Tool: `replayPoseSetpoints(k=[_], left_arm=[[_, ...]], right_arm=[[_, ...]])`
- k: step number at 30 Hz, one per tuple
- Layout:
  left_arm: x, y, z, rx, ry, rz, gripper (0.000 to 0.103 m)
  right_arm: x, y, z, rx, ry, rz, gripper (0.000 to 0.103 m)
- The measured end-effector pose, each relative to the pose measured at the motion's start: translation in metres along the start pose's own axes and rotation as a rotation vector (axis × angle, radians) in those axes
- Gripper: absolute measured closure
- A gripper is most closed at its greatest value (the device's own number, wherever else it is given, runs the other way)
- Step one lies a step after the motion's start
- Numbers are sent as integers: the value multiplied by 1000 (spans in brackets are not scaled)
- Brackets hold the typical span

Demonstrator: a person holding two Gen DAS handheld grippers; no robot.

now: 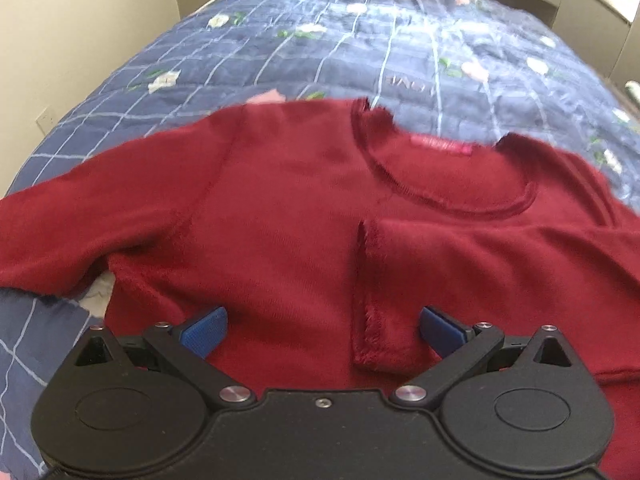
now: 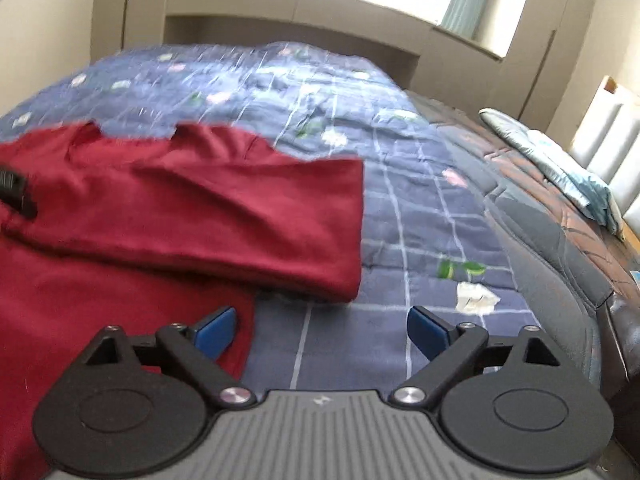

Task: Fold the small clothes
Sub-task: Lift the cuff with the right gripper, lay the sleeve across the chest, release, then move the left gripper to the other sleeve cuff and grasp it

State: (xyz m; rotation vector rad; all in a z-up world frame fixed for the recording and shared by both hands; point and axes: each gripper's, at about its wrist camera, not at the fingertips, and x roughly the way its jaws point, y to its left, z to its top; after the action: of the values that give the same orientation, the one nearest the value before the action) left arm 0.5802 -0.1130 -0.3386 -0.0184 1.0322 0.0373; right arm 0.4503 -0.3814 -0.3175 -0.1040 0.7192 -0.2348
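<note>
A small dark red sweater (image 1: 288, 216) lies flat on a blue checked quilt (image 1: 360, 40), neckline (image 1: 448, 184) toward the far side. One sleeve (image 1: 460, 264) is folded across the chest, its cuff (image 1: 370, 300) near the middle. The other sleeve (image 1: 80, 216) stretches out to the left. My left gripper (image 1: 324, 330) hovers open over the sweater's body, nothing between its blue pads. In the right wrist view the sweater (image 2: 180, 208) fills the left side with a folded edge (image 2: 356, 232). My right gripper (image 2: 322, 330) is open over the quilt (image 2: 420, 216) beside the sweater's edge, holding nothing.
The bed's right edge (image 2: 560, 264) drops off close by, with a dark brown cover. A pale blue pillow (image 2: 552, 160) lies at the far right. A headboard shelf (image 2: 280, 12) and a window stand beyond the bed. A piece of the left gripper (image 2: 16, 196) shows at the left edge.
</note>
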Motion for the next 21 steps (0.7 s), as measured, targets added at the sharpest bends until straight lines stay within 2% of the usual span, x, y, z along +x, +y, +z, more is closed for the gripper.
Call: replayPoseSetpoints(k=[2,8,10,12,14,16,18,21], left_arm=[[2,-1,-3,10,-2,7,1],[3,-1,-3,9,2,12,0],[3,-1,-3,12,2,12,0],[3,-1,-4,15,3,10,0],[4,-1,-4,15,3,8,0],[4,0,-4,15,2,9,0],[4,0,-4,13,2,11,0],[4,-1,-4,12,3,15,0]], right_arm=[[-2,-2,5,24,-14,-14,11],[12,-10,0,5,-12,-132,14],[23,-11,1,4,-6,-144,22],[27,-13,4,18,-36,-136,28],[27,-12,7,24,-70,-123,37],[23,-9,8,20,-96,-103,71],[19,-3,8,-11,-105,-103,91],[14,-3,6,-4,-92,-107,93]])
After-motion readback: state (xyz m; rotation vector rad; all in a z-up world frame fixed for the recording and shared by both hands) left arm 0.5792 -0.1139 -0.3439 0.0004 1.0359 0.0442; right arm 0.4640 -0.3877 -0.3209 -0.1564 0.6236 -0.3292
